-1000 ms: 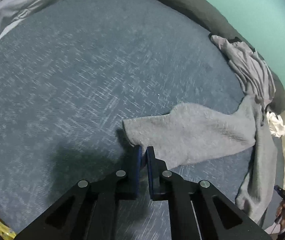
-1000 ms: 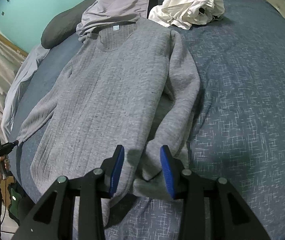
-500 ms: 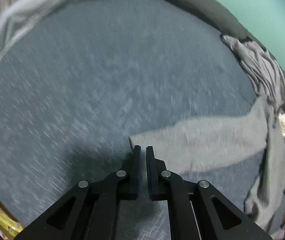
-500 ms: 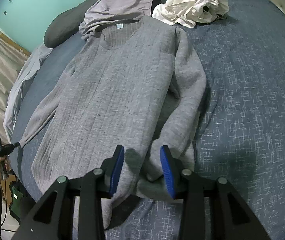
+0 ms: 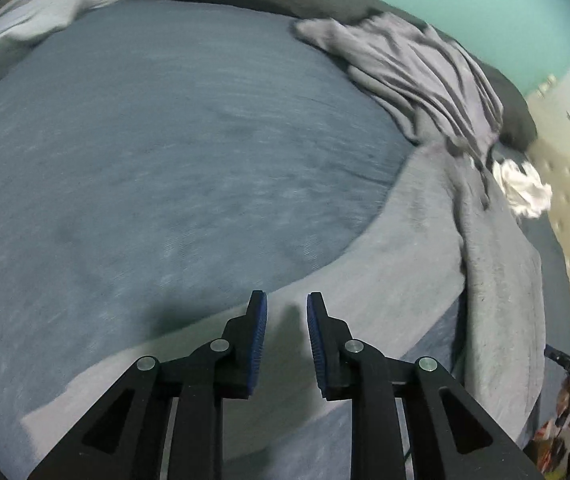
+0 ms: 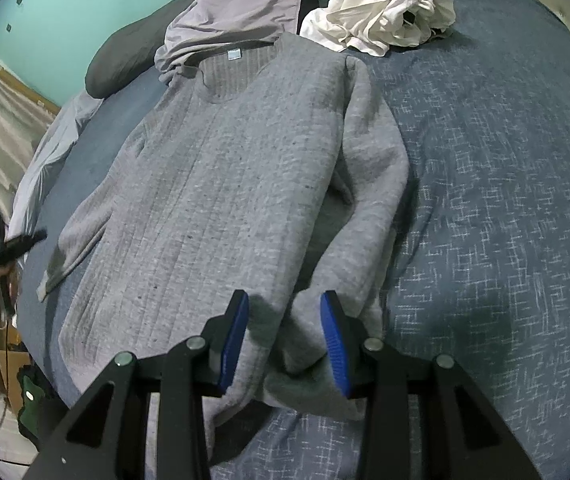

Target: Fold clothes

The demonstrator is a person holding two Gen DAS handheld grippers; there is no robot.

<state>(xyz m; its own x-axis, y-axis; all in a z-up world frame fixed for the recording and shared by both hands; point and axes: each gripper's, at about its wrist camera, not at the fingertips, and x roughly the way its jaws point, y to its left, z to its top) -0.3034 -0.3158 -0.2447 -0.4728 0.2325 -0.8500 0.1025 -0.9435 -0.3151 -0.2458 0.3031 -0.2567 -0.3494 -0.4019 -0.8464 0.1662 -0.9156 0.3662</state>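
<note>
On the blue bed [image 6: 505,168] a grey sweater [image 6: 221,184] lies lengthwise, collar at the far end. Left claw [image 5: 287,340] is opening over its sleeve, nothing gripped; right claw [image 6: 285,336] straddles the hem, apart.

Sweater [image 6: 221,200] flat on bed [image 6: 505,200], shirt [image 6: 389,4] behind it.

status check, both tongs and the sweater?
Left tongs opening above sleeve, empty. Right tongs astride grey sweater hem. White garment lying beyond collar.

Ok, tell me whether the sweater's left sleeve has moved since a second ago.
Yes. In the right wrist view the sleeve now lies folded in beside the sweater body, away from the bed edge it reached toward before.
</note>
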